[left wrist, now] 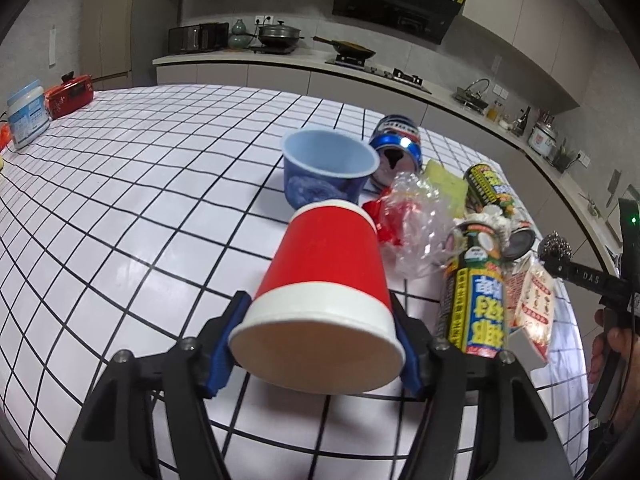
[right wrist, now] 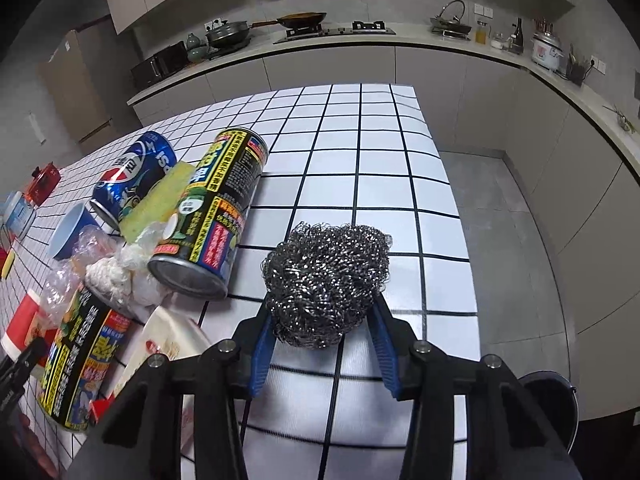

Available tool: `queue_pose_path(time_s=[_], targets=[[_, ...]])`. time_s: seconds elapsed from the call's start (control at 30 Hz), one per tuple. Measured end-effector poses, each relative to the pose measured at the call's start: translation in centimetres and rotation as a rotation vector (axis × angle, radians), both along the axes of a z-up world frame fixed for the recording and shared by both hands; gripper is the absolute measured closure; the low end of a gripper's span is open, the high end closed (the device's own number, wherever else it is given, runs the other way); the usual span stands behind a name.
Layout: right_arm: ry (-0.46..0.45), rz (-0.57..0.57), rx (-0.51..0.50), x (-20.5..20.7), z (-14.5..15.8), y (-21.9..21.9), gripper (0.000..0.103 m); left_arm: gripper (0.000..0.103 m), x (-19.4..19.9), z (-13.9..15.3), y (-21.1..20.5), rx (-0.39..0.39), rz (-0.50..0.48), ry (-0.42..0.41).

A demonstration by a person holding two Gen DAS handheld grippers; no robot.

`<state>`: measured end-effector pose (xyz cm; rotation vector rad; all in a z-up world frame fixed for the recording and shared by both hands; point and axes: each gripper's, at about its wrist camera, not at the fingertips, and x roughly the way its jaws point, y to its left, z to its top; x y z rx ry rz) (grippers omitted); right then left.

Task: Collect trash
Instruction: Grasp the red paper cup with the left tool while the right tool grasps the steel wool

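A red paper cup (left wrist: 320, 276) with a white rim lies tilted between my left gripper's (left wrist: 318, 304) blue pads, mouth toward the camera; the gripper is shut on it, just above the tiled table (left wrist: 140, 200). My right gripper (right wrist: 322, 312) is shut on a ball of steel wool (right wrist: 326, 276), held over the table's right part. The same steel wool (left wrist: 554, 250) shows at the right edge of the left wrist view. Trash is heaped between the two grippers: a blue cup (left wrist: 328, 168), a Pepsi can (left wrist: 396, 144), crumpled clear plastic (left wrist: 420, 220) and two yellow-black cans (right wrist: 216, 208) (right wrist: 80, 364).
A yellow-green sponge (right wrist: 160, 196) and a white snack packet (left wrist: 534, 300) lie in the heap. A white jar (left wrist: 26, 118) and a red appliance (left wrist: 70, 94) stand at the far left. The table's right edge (right wrist: 452, 184) drops to grey floor, with a dark round container (right wrist: 548, 400) below.
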<state>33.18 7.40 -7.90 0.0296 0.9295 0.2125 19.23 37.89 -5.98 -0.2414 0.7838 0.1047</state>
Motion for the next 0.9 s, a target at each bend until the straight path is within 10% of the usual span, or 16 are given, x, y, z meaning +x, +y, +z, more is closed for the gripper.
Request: queue_pose_path(time_s=[0.9], targets=[[-0.073,0.094,-0.008,-6.9,3.6,0.4,0.056,0.036,-2.8,3.4,-4.3,0.036,-0.035,-0.087]])
